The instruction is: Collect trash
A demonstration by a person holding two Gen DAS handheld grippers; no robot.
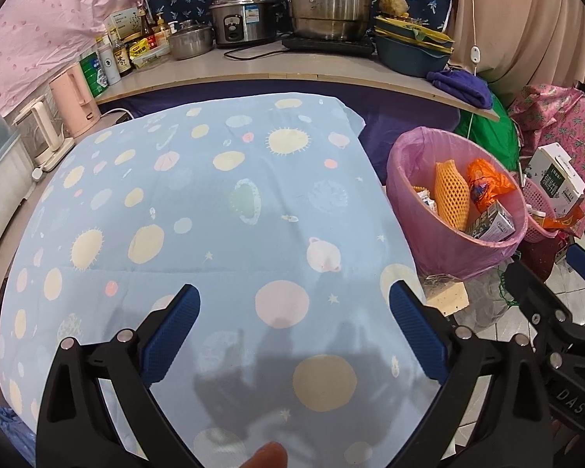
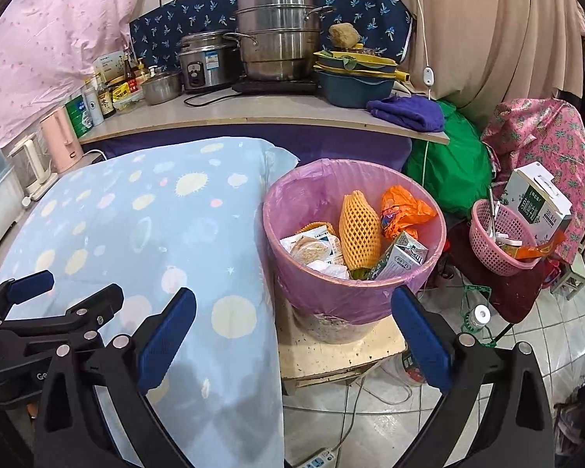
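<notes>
A trash bin [image 2: 331, 300] lined with a pink bag stands on a low wooden stool [image 2: 339, 355] right of the table. It holds an orange foam net [image 2: 359, 230], an orange plastic bag [image 2: 403, 210], a drink carton [image 2: 403, 259] and snack wrappers [image 2: 312, 247]. The bin also shows in the left wrist view [image 1: 448, 257]. My left gripper [image 1: 292, 312] is open and empty over the table's blue patterned cloth [image 1: 214, 202]. My right gripper [image 2: 292, 319] is open and empty, just in front of the bin. The right gripper also shows at the left view's right edge [image 1: 542, 296].
A counter [image 2: 253, 113] behind the table carries a rice cooker [image 2: 204, 60], steamer pot [image 2: 279, 39], bottles, stacked dishes and a purple cloth [image 2: 407, 111]. Kettles [image 1: 74, 101] stand at the left. A pink basket [image 2: 495, 238] and a box [image 2: 538, 202] sit right of the bin. Cables cross the tiled floor.
</notes>
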